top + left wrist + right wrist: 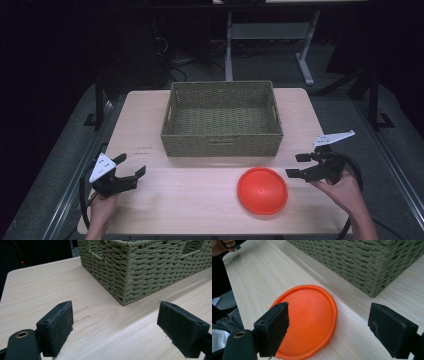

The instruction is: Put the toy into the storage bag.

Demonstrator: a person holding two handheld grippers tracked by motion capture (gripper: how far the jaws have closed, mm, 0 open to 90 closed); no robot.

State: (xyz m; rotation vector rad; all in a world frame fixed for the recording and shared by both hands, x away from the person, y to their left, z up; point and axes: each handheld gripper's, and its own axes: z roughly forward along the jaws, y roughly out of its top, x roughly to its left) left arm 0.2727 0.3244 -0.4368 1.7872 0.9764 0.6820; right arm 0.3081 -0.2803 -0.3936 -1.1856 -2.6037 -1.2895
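Note:
An orange round disc [262, 190] lies dome-up on the wooden table [190, 200], in front of a green woven basket [222, 120]. My right gripper [298, 165] is open just right of the disc, jaws pointing left at it. In the right gripper view the disc [308, 317] lies beyond the wide-apart jaws, the basket corner [372, 267] behind it. My left gripper [131, 165] is open at the table's front left, nothing between its jaws. The left gripper view looks past the parted jaws at the basket's near corner [140, 272].
The basket looks empty inside. Bare tabletop [45, 287] stretches between the left gripper and the basket. Metal table legs [229, 45] and cables stand on the dark floor beyond the table. The far hand [227, 244] shows at the top left of the right gripper view.

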